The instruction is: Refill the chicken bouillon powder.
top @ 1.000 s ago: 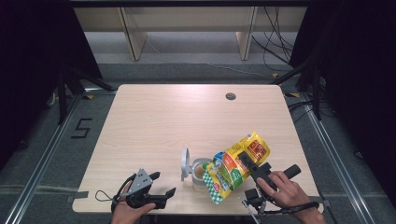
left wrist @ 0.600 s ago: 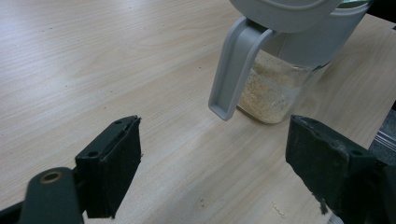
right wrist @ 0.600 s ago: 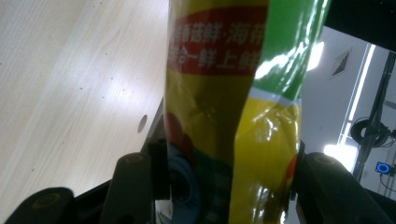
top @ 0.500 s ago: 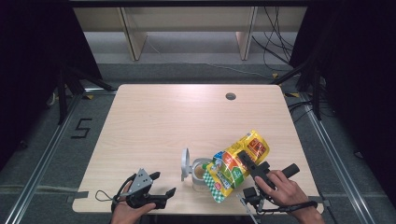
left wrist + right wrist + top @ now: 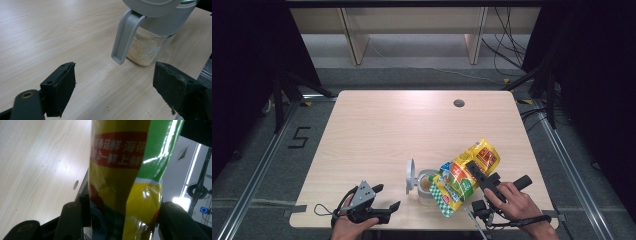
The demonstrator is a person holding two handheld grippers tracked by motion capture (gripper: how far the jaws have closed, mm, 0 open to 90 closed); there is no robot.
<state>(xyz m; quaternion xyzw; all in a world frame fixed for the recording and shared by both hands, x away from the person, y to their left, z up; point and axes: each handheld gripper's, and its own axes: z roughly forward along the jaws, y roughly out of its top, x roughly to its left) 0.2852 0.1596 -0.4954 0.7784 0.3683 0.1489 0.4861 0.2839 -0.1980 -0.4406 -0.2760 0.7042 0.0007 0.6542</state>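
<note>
Surroundings: dark room, grey floor, pale shelving past the far edge of the wooden table (image 5: 377, 130)
Landmark: clear jar (image 5: 428, 186) with a grey collar, standing near the table's near edge, partly filled with pale crumbs
Lid: grey hinged lid (image 5: 410, 176) stands open, upright on the jar's left side
Handle: grey handle (image 5: 124, 37) hangs down the jar's side in the left gripper view
Pouch: yellow-and-green snack pouch (image 5: 464, 176) tilted, its low end at the jar's mouth, its high end up to the jar's right
Right gripper: right gripper (image 5: 120, 215) clamps the pouch between its jaws, right of the jar
Left gripper: left gripper (image 5: 388, 196) rests left of the jar near the table edge, jaws wide apart, nothing between them
</note>
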